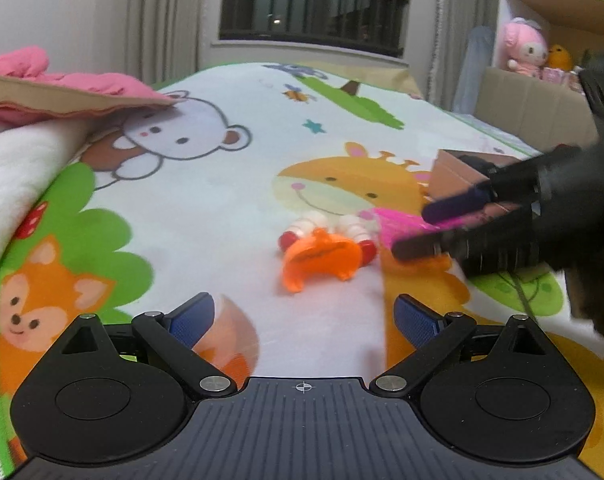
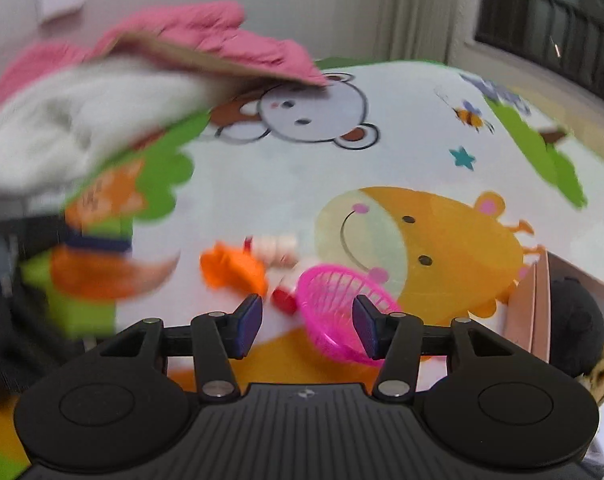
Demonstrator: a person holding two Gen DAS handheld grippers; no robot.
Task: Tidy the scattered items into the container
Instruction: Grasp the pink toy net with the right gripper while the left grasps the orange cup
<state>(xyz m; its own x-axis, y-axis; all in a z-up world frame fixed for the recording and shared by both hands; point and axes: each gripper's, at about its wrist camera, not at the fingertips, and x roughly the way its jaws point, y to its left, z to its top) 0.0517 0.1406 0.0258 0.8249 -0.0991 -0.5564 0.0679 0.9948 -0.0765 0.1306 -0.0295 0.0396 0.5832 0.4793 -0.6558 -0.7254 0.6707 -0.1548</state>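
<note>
An orange toy crab (image 1: 321, 264) with white and red claws lies on the cartoon play mat (image 1: 222, 200), just ahead of my left gripper (image 1: 303, 318), which stands open and empty. A pink mesh basket (image 1: 393, 224) sits to the crab's right. My right gripper (image 1: 437, 226) reaches in from the right with the basket between its fingers. In the right wrist view, the basket (image 2: 337, 308) lies tilted between the fingers of the right gripper (image 2: 307, 326), against the right pad and apart from the left pad. The crab (image 2: 234, 270) is just left of it. A cardboard box (image 2: 529, 312) stands to the right.
A pink cloth over cardboard (image 1: 62, 88) and a white blanket (image 1: 18, 168) lie along the mat's left side. A dark object (image 2: 573, 320) sits in the cardboard box (image 1: 457, 168). Plush toys (image 1: 525, 50) fill a larger box at the far right.
</note>
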